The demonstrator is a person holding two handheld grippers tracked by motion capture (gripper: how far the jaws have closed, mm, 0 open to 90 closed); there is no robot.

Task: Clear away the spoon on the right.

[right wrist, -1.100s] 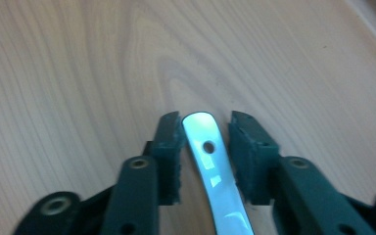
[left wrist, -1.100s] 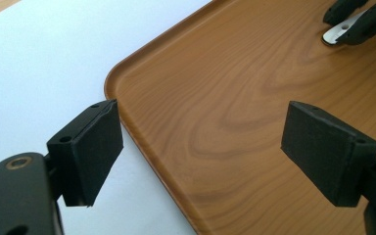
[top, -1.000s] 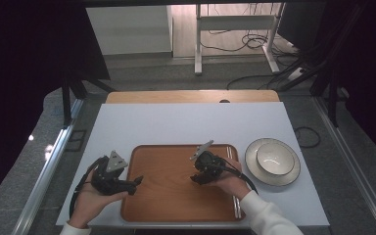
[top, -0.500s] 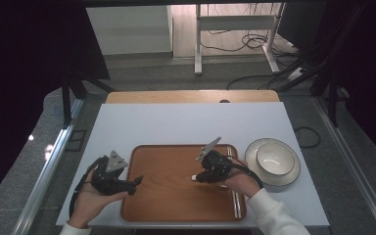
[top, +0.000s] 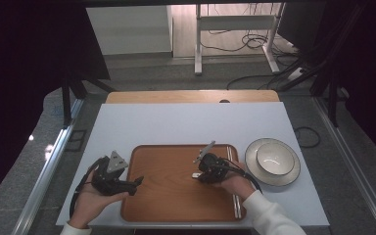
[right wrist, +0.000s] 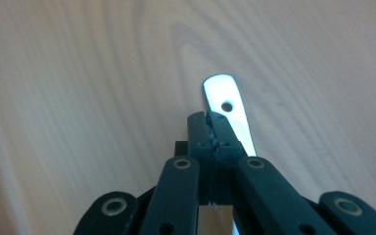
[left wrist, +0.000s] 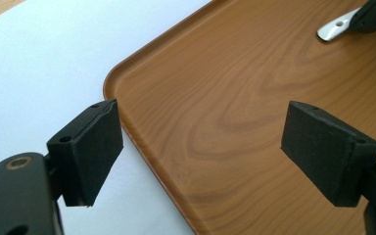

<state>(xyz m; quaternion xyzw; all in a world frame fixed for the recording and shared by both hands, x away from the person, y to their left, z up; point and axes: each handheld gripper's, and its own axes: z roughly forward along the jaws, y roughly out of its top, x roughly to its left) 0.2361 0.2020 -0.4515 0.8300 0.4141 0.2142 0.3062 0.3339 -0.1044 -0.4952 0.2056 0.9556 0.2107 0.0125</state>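
Right gripper (right wrist: pixel 214 131) clamping utensil handle (right wrist: pixel 227 110), tray (top: pixel 171 196)

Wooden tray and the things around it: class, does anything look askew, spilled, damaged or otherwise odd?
Nothing stands out. The wooden tray sits square on the white table, unspilled. The bowl rests centred on its plate. The right claw is shut on a flat metal handle over the tray; the left claw is open at the tray's edge.

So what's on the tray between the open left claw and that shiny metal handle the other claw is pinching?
Nothing: in the left gripper view, bare wooden tray stretches from the left gripper to the metal handle. The high view shows the same.
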